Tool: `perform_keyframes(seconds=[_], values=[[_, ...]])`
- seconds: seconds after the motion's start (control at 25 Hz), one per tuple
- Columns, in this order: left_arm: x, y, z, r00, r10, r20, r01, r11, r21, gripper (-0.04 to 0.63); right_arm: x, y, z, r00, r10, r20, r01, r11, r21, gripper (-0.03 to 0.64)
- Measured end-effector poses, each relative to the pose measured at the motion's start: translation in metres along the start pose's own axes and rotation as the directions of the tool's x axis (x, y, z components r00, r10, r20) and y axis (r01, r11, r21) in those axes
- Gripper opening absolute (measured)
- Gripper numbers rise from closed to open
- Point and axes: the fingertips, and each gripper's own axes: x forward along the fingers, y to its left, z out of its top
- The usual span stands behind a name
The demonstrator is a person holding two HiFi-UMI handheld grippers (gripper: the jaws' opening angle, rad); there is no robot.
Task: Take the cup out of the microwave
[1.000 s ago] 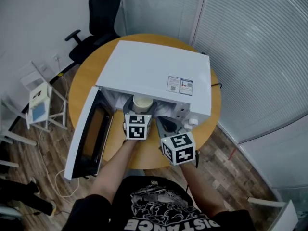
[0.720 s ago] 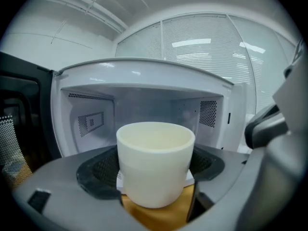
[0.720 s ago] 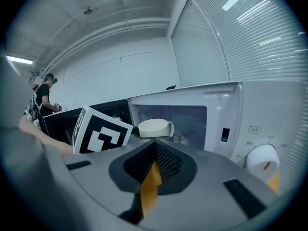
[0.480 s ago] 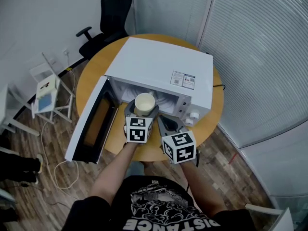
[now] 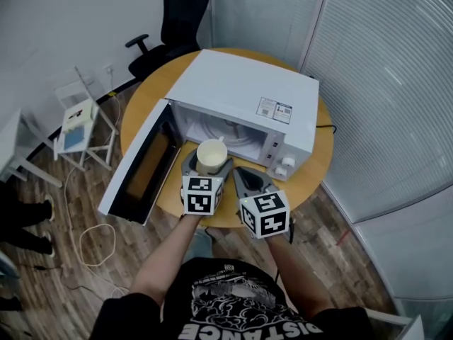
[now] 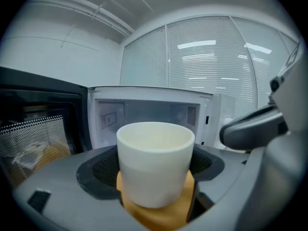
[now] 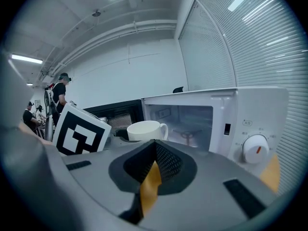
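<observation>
A round wooden tabletop (image 5: 316,154) stands on a plank floor (image 5: 49,275) beside walls of slatted blinds. Most of it is taken up by a white microwave (image 5: 244,91). The microwave door (image 5: 138,172) is swung fully open to the left, and the pale cavity (image 6: 149,112) stands bare behind it. A black office chair (image 5: 180,13) sits beyond the tabletop. A white folding chair (image 5: 78,119) stands off to the left, with a loop of pale cable (image 5: 92,239) on the floor near it.

The person's two forearms reach forward side by side. The left tongs (image 5: 209,166) are spread wide and pinch the cup (image 5: 211,153), one jaw pressing on each side of its wall. The right tongs (image 5: 244,177) are just beside them. In the right gripper view the right tongs (image 7: 154,150) are pressed together on nothing, with only a sliver of tabletop colour showing at the seam.

The cup is cream-coloured, upright and looks empty. It is out of the microwave, just in front of the open cavity and above the tabletop's near part, with its handle turned towards the cavity. The left gripper view does not show whether the cup (image 6: 155,162) touches the wood beneath it.

Two white control knobs (image 5: 285,165) sit at the microwave's front right corner.
</observation>
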Motion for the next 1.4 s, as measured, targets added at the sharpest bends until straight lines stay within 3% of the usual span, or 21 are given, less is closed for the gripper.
perform_keyframes(seconds=[0.96, 1.4], values=[[-0.101, -0.014, -0.002, 0.994, 0.083, 0.064, -0.079, 0.995, -0.068, 0.430, -0.034, 0.023, -0.017, 0.998, 0.054, 0.014, -0.053, 0.997, -0.048, 0.015], [-0.112, -0.011, -0.008, 0.993, 0.105, 0.059, -0.100, 0.992, -0.080, 0.430, -0.031, 0.038, -0.017, 0.994, 0.101, 0.038, -0.098, 0.992, -0.079, 0.015]])
